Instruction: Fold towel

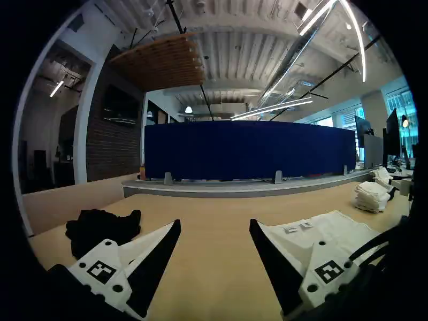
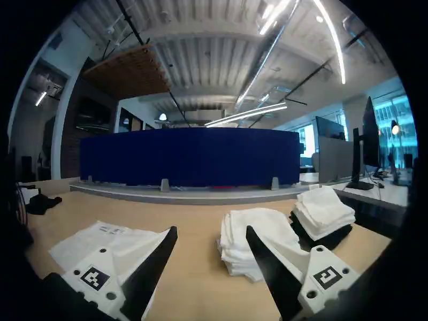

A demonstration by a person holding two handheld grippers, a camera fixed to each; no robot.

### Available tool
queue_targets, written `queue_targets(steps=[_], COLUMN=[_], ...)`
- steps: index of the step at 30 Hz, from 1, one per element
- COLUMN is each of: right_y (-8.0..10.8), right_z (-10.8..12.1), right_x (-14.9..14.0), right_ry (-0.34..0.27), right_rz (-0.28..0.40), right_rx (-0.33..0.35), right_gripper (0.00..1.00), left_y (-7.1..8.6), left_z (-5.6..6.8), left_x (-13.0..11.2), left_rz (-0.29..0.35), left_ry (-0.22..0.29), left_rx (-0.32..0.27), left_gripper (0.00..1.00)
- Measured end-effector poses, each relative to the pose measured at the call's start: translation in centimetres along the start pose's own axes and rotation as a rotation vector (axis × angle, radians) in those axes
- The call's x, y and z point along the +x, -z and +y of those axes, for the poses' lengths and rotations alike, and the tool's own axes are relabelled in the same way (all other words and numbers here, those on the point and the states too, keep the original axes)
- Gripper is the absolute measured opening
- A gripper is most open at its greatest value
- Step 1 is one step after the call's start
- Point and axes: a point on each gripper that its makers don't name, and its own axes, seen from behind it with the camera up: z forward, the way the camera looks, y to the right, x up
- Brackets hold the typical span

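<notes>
Left gripper (image 1: 214, 222): fingers spread wide with nothing between them, over bare wood of the table (image 1: 214, 267).
Right gripper (image 2: 211, 229): also spread wide and empty, over the same light wooden top.
Flat towel (image 1: 331, 224): one, white, lying open on the table with two small tags near its far edge. In the left gripper view it lies behind and beside the right-hand finger. In the right gripper view (image 2: 107, 238) it lies to the left, its near corner hidden by the left-hand finger.
Folded stacks: two in the right gripper view. The near stack (image 2: 257, 235) is all white and partly covered by the right-hand finger. The far stack (image 2: 323, 211) is white on top with a dark folded layer beneath, just beside the first.
Black cloth (image 1: 101, 224): one, crumpled, at the left of the table, partly behind the left-hand finger in the left gripper view. It is well apart from the flat towel.
Blue partition (image 1: 246, 150): one long panel standing along the far edge of the table on small grey feet.
Monitors (image 2: 369, 139): at least two, dark, on the neighbouring desk to the right, beyond the stacks.
In the way: each gripper's own fingers hide parts of the towel and the near stack. Between the fingers the wood is bare.
</notes>
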Motion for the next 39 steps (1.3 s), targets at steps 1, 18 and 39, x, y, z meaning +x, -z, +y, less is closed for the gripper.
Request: queue_targets(steps=[1, 18, 39], right_y=[-0.01, -0.05, 0.13], right_z=[0.0, -0.01, -0.23], right_x=[0.01, -0.03, 0.1], right_ry=[0.0, 0.0, 0.002], right_rz=[0.0, 0.0, -0.001], right_rx=[0.0, 0.0, 0.009], right_gripper=[1.0, 1.0, 1.0], left_y=[0.03, 0.15, 0.26], left_z=[0.01, 0.02, -0.26], left_x=[0.03, -0.03, -0.26], left_rz=[0.0, 0.0, -0.002], left_ry=[0.0, 0.0, -0.001], left_rx=[0.0, 0.0, 0.016], left_gripper=[0.95, 0.95, 0.95])
